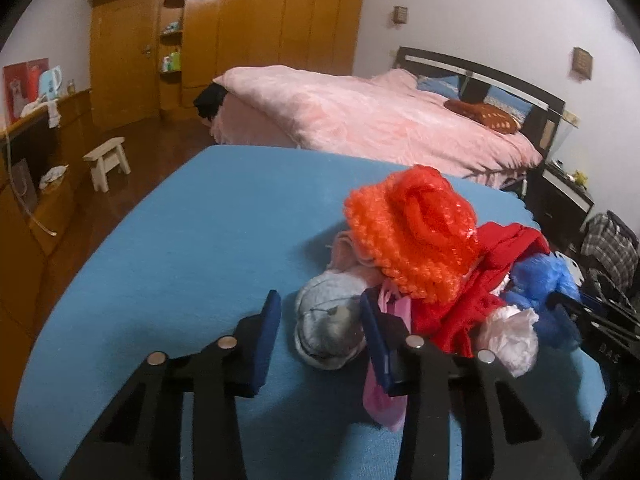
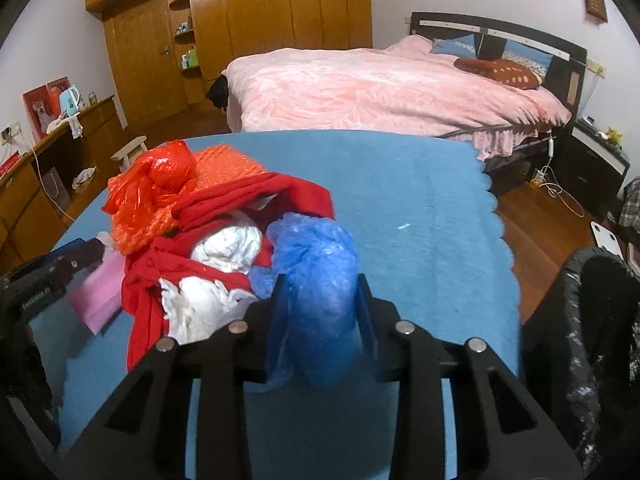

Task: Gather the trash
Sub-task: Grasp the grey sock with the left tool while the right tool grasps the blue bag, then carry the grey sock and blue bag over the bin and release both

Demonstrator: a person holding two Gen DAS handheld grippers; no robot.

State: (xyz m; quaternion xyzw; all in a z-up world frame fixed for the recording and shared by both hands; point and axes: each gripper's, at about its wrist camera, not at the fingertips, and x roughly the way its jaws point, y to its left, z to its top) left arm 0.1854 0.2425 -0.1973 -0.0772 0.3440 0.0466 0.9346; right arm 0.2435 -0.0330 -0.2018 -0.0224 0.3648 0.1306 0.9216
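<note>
On the blue mat, the right gripper clamps a crumpled blue bag; the left gripper straddles a grey wad, grip unclear, beside the trash pile

Two close wrist views, shared trash pile.
</note>
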